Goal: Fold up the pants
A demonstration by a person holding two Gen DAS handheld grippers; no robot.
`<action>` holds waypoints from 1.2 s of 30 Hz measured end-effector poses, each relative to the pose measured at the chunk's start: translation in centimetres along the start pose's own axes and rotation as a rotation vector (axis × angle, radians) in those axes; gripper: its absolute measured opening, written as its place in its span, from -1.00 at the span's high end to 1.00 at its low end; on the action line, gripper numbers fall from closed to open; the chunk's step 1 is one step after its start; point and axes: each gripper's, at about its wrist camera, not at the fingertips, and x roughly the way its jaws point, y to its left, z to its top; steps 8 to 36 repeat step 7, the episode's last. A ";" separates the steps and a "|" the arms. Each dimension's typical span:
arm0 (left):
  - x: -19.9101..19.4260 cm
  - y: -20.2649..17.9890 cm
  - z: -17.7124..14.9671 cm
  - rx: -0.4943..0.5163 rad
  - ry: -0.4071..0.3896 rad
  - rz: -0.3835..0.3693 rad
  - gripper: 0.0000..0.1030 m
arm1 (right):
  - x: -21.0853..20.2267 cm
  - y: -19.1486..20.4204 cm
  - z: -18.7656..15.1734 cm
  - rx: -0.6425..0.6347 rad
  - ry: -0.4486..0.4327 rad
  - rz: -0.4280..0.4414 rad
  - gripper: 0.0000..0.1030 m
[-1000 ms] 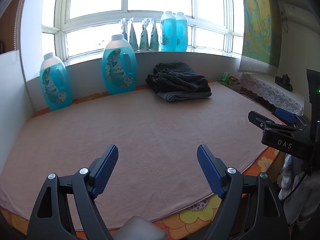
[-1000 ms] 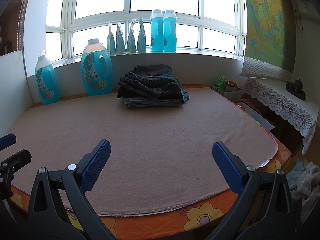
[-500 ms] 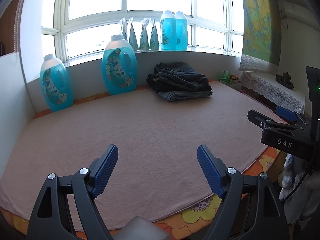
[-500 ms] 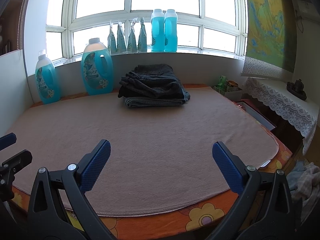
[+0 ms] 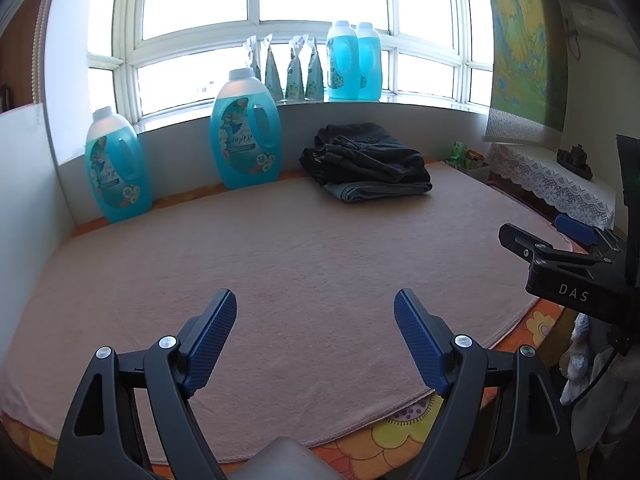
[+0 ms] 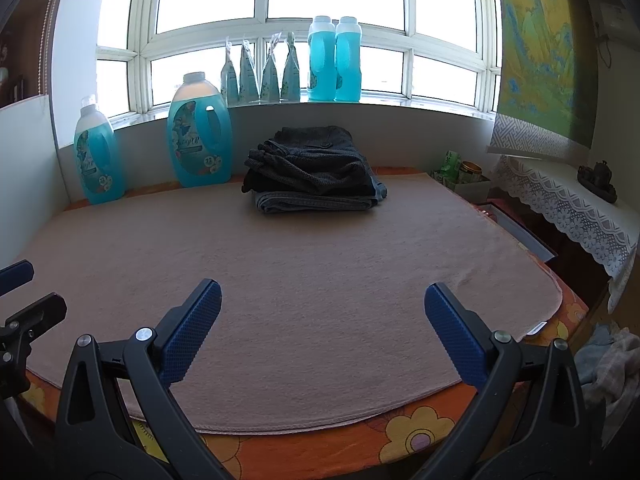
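A stack of folded dark pants [image 5: 368, 168] [image 6: 316, 176] lies at the far side of the pink mat [image 5: 280, 248] [image 6: 320, 248], below the window sill. My left gripper [image 5: 316, 312] hovers open over the mat's near edge, nothing between its blue pads. My right gripper [image 6: 320, 304] is also open and empty, far short of the stack. In the left wrist view the right gripper's side [image 5: 560, 256] shows at the right edge. The left gripper's tip [image 6: 24, 308] shows at the left edge of the right wrist view.
Two large blue detergent bottles [image 5: 244, 136] [image 5: 116, 168] stand at the mat's back left. More bottles and pouches [image 6: 296, 68] line the window sill. A lace-covered shelf [image 6: 568, 208] runs along the right, with loose cloth [image 6: 612, 364] on the floor below. A floral orange cover [image 6: 400, 440] edges the mat.
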 end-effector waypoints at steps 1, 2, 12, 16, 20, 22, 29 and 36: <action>0.0 0.0 -0.1 -0.002 -0.003 -0.001 -0.58 | 0.0 0.0 0.0 0.002 0.000 0.001 -1.00; 0.0 0.1 -0.1 -0.004 -0.006 -0.001 -0.58 | 0.0 0.0 0.0 0.003 0.001 0.001 -1.00; 0.1 0.3 -0.1 -0.009 0.001 -0.003 -0.58 | 0.4 0.0 -0.1 -0.001 0.006 0.000 -1.00; 0.1 0.3 -0.1 -0.009 0.001 -0.003 -0.58 | 0.4 0.0 -0.1 -0.001 0.006 0.000 -1.00; 0.1 0.3 -0.1 -0.009 0.001 -0.003 -0.58 | 0.4 0.0 -0.1 -0.001 0.006 0.000 -1.00; 0.1 0.3 -0.1 -0.009 0.001 -0.003 -0.58 | 0.4 0.0 -0.1 -0.001 0.006 0.000 -1.00; 0.1 0.3 -0.1 -0.009 0.001 -0.003 -0.58 | 0.4 0.0 -0.1 -0.001 0.006 0.000 -1.00; 0.1 0.3 -0.1 -0.009 0.001 -0.003 -0.58 | 0.4 0.0 -0.1 -0.001 0.006 0.000 -1.00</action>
